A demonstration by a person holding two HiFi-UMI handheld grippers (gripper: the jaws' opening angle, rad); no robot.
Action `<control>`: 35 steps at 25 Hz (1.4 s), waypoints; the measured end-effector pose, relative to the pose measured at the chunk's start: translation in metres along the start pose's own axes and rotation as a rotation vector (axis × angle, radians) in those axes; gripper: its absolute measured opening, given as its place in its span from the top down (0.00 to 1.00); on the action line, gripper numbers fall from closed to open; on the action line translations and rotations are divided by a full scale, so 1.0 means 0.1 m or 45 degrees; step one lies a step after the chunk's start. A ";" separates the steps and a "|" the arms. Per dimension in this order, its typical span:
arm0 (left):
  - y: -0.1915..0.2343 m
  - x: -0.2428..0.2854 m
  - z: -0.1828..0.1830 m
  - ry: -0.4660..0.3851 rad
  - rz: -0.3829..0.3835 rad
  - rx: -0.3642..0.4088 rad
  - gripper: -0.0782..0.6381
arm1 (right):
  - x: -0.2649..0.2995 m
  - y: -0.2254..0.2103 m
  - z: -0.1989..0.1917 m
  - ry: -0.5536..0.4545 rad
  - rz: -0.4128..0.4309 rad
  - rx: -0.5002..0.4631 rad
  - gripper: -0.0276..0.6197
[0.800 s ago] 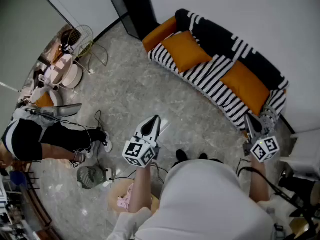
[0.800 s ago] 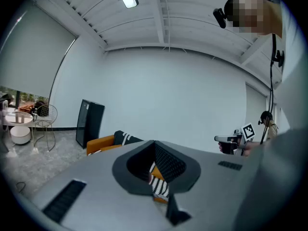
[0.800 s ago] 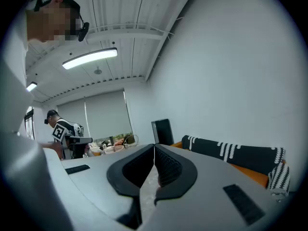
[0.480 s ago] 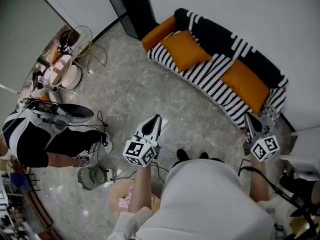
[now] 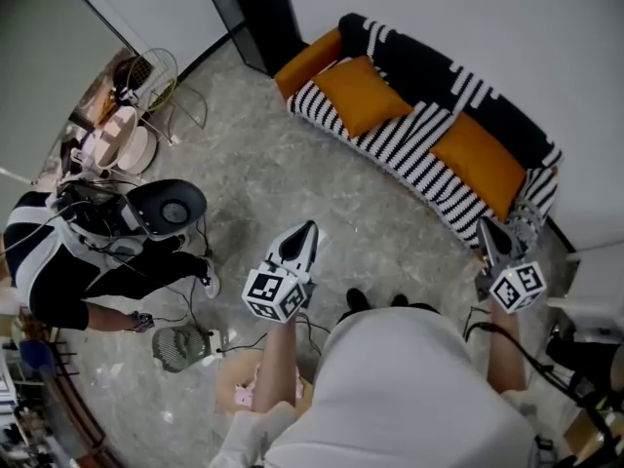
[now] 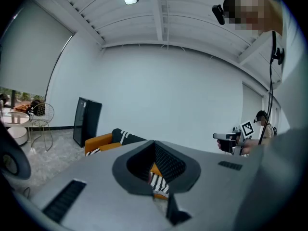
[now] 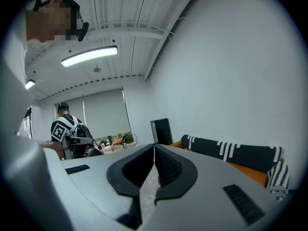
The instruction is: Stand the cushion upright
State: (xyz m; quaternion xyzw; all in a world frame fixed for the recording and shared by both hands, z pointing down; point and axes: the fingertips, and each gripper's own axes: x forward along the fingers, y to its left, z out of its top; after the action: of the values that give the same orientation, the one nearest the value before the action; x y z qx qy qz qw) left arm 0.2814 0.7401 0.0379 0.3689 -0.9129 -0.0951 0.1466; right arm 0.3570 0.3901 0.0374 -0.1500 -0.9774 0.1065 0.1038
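Fingers closed, empty, L gripper & R gripper; orange cushion flat on sofa.

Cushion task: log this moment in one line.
left gripper: shut, empty | right gripper: shut, empty | orange cushion: lying on striped sofa, untouched

Head camera looked steeply down, well short of the sofa. Cameras on left gripper and right gripper faced the sofa near level, well apart from it. All three views shared it.

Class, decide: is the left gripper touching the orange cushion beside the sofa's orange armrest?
Apart. The head view shows the left gripper held over the floor, with a stretch of floor between it and the cushion.
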 end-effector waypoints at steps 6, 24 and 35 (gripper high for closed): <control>0.09 -0.07 -0.09 0.029 -0.006 -0.004 0.89 | 0.02 0.09 -0.03 -0.013 0.004 0.033 0.90; 0.40 0.05 -0.18 0.050 0.004 -0.079 0.89 | 0.43 0.08 -0.21 0.085 0.015 0.091 0.90; 0.70 0.52 0.08 0.031 0.093 -0.066 0.89 | 1.32 -0.26 -0.08 0.139 0.104 0.034 0.90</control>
State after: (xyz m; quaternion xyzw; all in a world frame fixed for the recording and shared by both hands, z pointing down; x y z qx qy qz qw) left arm 0.1979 0.7532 0.0602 0.3325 -0.9212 -0.1089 0.1704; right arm 0.2290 0.4088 0.0737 -0.1938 -0.9619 0.1154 0.1544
